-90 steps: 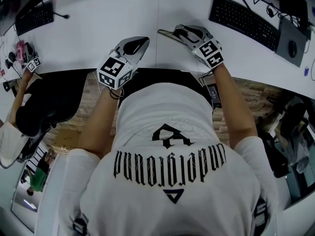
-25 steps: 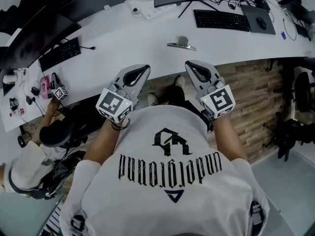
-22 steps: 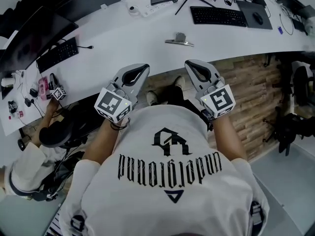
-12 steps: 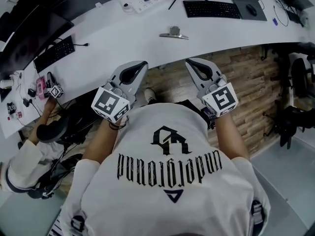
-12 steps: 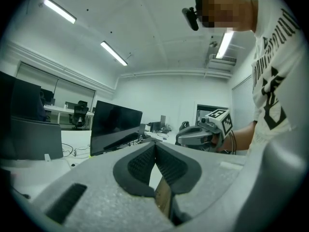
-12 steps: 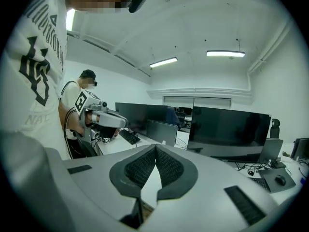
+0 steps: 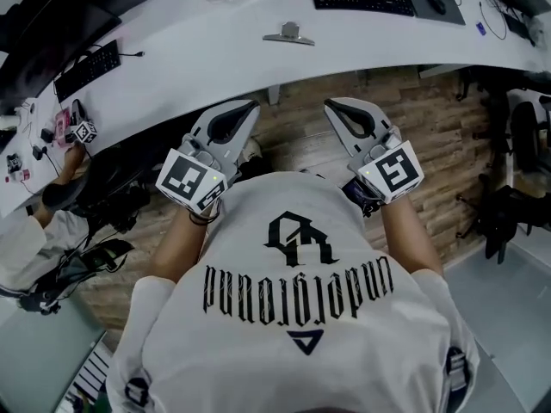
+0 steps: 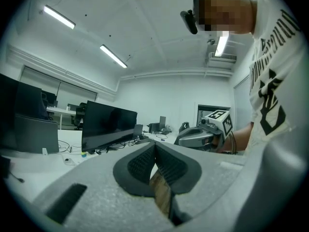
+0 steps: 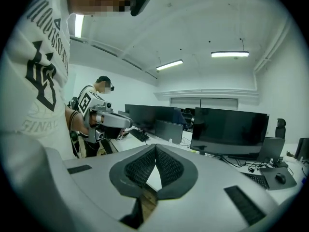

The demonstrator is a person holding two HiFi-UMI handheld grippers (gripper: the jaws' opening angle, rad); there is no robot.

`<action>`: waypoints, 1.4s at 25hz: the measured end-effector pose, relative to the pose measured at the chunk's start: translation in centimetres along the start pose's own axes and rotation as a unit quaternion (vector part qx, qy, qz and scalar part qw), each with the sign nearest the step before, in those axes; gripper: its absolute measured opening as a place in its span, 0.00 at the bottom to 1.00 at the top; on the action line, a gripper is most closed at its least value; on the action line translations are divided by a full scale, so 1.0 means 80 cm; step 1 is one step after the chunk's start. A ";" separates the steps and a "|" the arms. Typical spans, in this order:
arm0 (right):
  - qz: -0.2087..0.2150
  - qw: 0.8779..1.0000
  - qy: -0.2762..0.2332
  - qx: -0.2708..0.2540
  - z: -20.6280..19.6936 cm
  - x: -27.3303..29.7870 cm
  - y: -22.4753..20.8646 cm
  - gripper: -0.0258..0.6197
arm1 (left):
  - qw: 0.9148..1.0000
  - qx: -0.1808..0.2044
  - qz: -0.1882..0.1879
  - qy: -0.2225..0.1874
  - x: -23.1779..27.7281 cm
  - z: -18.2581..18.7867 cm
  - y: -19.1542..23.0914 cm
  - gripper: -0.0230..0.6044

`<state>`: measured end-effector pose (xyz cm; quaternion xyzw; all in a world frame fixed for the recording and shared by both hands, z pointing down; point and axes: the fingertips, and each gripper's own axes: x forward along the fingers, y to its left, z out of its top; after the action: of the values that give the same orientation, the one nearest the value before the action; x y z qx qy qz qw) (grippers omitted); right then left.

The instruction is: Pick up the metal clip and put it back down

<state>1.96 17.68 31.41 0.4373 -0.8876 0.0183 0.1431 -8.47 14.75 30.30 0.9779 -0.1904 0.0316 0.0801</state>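
Silver metal clip (image 7: 288,34) lies on the long white desk (image 7: 215,58); left gripper (image 7: 248,107) and right gripper (image 7: 332,107) closed, empty, well clear. Looks done, nothing left to grab

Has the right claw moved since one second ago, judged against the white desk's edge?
Yes. The right claw has drawn back from the white desk; wooden floor now shows between them.

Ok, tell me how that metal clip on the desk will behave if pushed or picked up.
The metal clip looks like grey metal, so it should probably stay stiff in a grip. Its long flat base lies low on the white desk, so it seems unlikely to roll or tip. On that smooth desktop a push would likely slide it.
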 end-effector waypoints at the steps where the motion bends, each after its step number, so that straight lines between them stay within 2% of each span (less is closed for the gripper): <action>1: 0.004 1.000 0.000 -0.001 -0.004 -0.011 0.004 0.06 | 1.000 -0.001 0.002 0.000 0.000 -0.003 -0.012 0.06; 12: 0.028 1.000 0.010 0.002 -0.061 -0.138 0.051 0.06 | 0.999 -0.015 0.038 0.001 -0.016 -0.034 -0.147 0.06; 18: 0.044 0.999 0.018 0.005 -0.083 -0.183 0.075 0.06 | 0.999 -0.026 0.045 0.000 -0.021 -0.047 -0.198 0.06; 35: 0.046 0.999 -0.008 0.002 -0.061 -0.193 0.083 0.06 | 0.998 -0.019 0.056 -0.011 -0.032 -0.032 -0.212 0.06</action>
<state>6.84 34.43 32.55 0.3965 -0.9079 0.0230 0.1342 -4.48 31.63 30.14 0.9643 -0.2464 0.0218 0.0941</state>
